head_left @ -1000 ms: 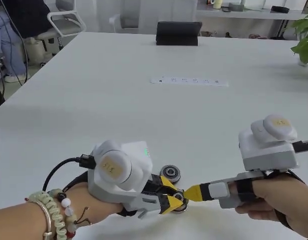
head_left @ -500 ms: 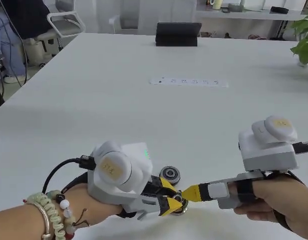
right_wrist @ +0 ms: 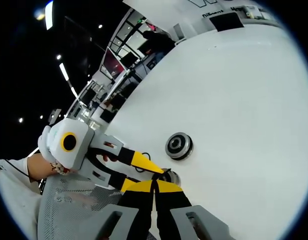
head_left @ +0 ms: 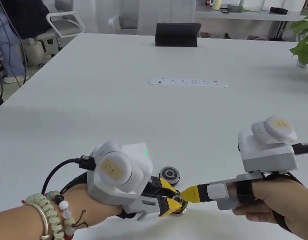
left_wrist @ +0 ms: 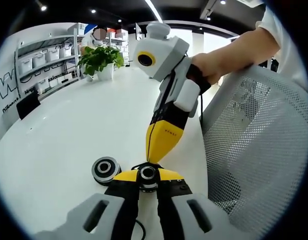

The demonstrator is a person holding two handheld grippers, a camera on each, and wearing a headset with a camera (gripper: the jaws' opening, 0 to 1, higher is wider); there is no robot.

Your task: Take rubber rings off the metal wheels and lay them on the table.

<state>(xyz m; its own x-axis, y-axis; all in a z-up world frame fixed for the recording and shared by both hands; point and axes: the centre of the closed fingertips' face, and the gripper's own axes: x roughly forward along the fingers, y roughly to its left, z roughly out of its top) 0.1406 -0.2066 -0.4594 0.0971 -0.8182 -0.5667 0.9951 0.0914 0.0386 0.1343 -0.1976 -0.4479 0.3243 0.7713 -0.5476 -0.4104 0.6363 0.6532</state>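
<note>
A small metal wheel (head_left: 180,206) (left_wrist: 147,171) sits low over the white table (head_left: 118,100), near its front edge, and my left gripper (head_left: 174,201) (left_wrist: 147,176) is shut on it. My right gripper (head_left: 187,195) (right_wrist: 154,184) comes in from the right with its yellow jaws pressed together at the wheel's rim, pinching a thin black rubber ring (left_wrist: 138,164). In the right gripper view the held wheel (right_wrist: 171,176) is partly hidden behind the jaws. A second wheel (head_left: 170,174) (left_wrist: 105,169) (right_wrist: 179,145), with a black ring around it, lies flat just beyond.
A white power strip (head_left: 189,81) lies mid-table and a black device (head_left: 176,34) stands at the far edge. A plant (head_left: 305,42) is at the far right, an office chair (head_left: 63,22) at the far left. A mesh chair back (left_wrist: 254,150) is close behind.
</note>
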